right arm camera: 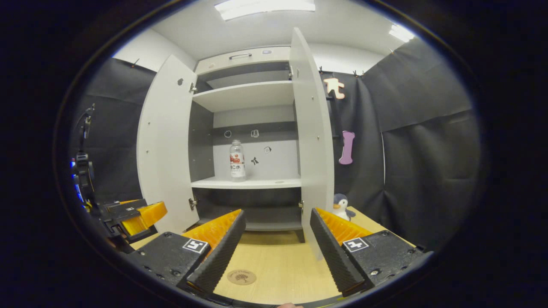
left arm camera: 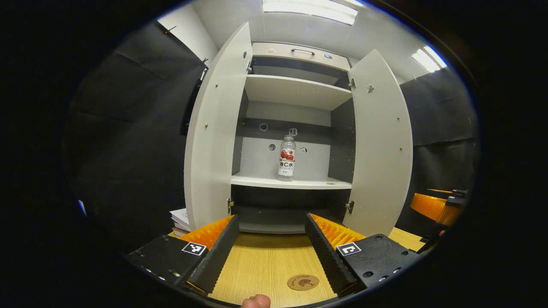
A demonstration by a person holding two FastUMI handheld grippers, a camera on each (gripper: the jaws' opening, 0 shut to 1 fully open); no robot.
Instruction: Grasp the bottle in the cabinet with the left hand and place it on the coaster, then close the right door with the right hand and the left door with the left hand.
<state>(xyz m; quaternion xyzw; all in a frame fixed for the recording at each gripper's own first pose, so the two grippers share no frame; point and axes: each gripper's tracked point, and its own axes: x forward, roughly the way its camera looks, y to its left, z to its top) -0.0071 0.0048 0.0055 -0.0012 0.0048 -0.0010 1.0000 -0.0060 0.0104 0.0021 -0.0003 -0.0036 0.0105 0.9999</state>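
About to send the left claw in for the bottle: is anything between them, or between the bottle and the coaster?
Nothing visible. Both doors stand open, and the bottle stands alone on its shelf, straight ahead of the open left claw. The coaster lies on bare tabletop in front of the cabinet.

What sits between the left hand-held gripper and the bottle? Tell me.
In the left gripper view, bare tabletop and the cabinet's dark lower shelf opening separate the open left hand-held gripper from the bottle. The coaster lies between its fingers.
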